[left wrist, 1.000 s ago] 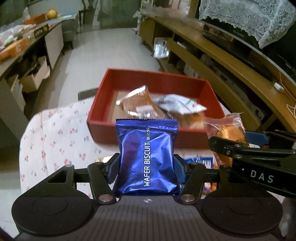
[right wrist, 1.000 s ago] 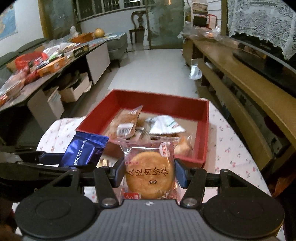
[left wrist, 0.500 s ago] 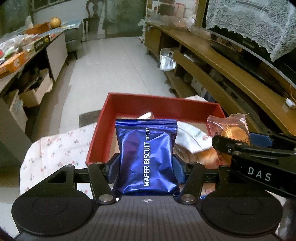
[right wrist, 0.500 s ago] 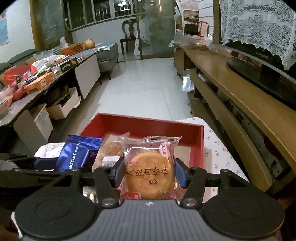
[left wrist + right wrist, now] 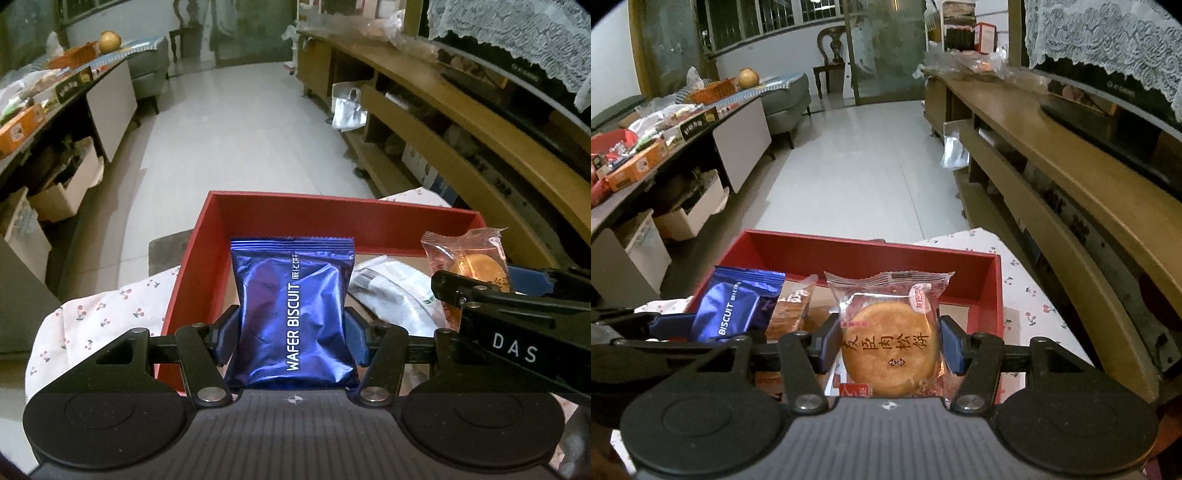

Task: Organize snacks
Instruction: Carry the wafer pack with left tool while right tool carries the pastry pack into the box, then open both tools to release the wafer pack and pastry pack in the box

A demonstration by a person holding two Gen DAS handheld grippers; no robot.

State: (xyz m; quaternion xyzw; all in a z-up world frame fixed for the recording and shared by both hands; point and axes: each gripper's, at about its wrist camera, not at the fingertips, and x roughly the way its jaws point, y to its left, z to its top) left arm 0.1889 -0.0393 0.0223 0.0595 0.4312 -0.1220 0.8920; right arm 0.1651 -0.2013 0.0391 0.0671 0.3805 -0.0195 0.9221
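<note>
Both hands look to be at the delivery step, each carrying a packet over the shallow red cardboard box [image 5: 192,258] that sits on the surface under a white cloth printed with small cherries [image 5: 96,317]. Starting at the left, the left gripper [image 5: 291,334] pinches a glossy blue foil packet [image 5: 291,314] by its two side edges, the blue pads pressed into the wrapper; the packet stands upright over the box's left half, and white capitals run up its face reading "WAFER BISCUIT", with a few small Chinese characters above them. Behind it in the box lie a white and grey crinkled wrapper [image 5: 391,295] and, seen from the right wrist view, a brown pastry in clear film [image 5: 790,310]; their print is too small to read. To the right, the right gripper [image 5: 888,345] is clamped on a round golden pastry in a clear wrapper with red trim [image 5: 890,347], held upright above the box's near edge. Dark Chinese characters are stamped across the pastry and a small round red and white label sits at its upper right. The side of this gripper's frame bears the white letters "DAS". My reading is that the next move calls for lowering each packet into a free patch of the box floor and spreading the pads only once it rests there, so neither tips onto the snacks already inside.
</note>
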